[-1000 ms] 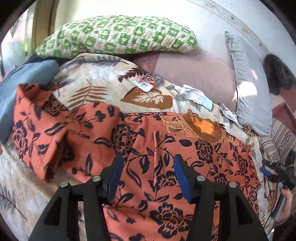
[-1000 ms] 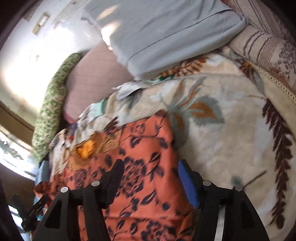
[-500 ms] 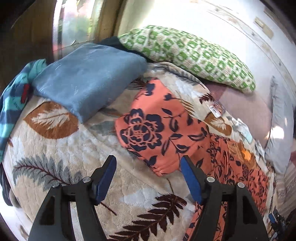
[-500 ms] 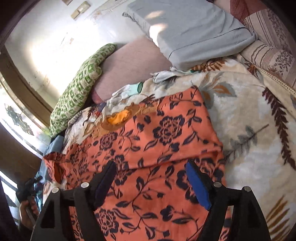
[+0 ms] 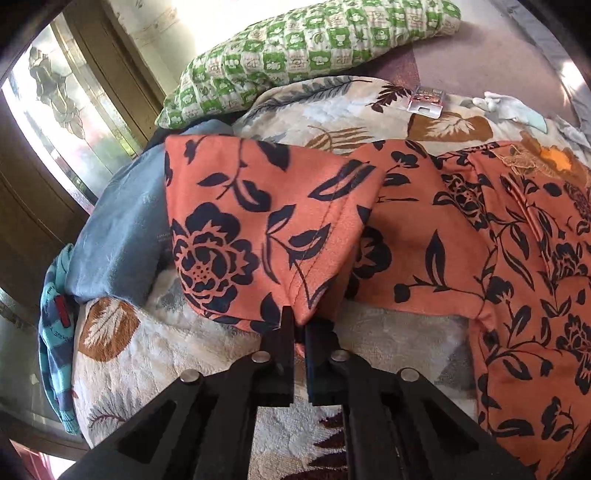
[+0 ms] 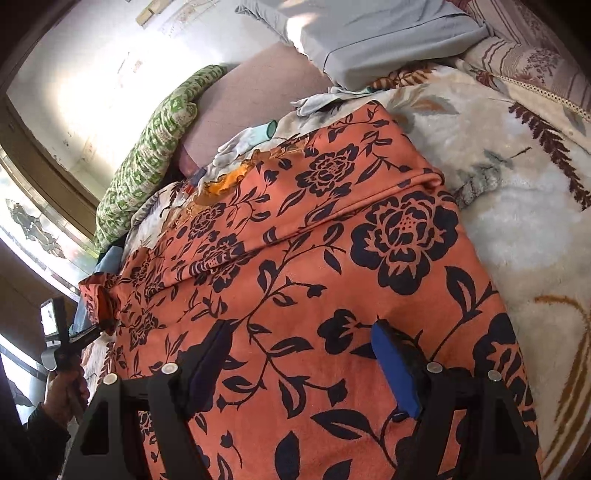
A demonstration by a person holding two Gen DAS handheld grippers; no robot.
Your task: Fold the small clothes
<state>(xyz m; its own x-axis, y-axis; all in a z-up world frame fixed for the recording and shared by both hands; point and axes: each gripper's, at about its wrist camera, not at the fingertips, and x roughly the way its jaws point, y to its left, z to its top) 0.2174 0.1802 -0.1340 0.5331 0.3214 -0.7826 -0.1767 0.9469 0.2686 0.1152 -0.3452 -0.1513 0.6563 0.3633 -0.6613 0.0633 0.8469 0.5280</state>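
pillows crowd the head of the bed: a green checked pillow [image 5: 314,37], a grey pillow [image 6: 369,33]. a folded blue blanket [image 5: 122,236] lies at the bed's left edge, a white glove [image 6: 243,142] and a small card [image 5: 424,101] past the cloth; its print is too small to read. the orange floral garment [image 6: 332,258] spreads across the leaf-print bedspread [image 5: 155,362]. my left gripper [image 5: 300,328] has its jaws pinched on a sleeve end, lifted off the bedspread. my right gripper [image 6: 301,354] hovers over the garment, jaws wide apart, holding nothing.

Left gripper [image 5: 300,328] clamped on cloth edge; right gripper [image 6: 301,354] fingers spread wide
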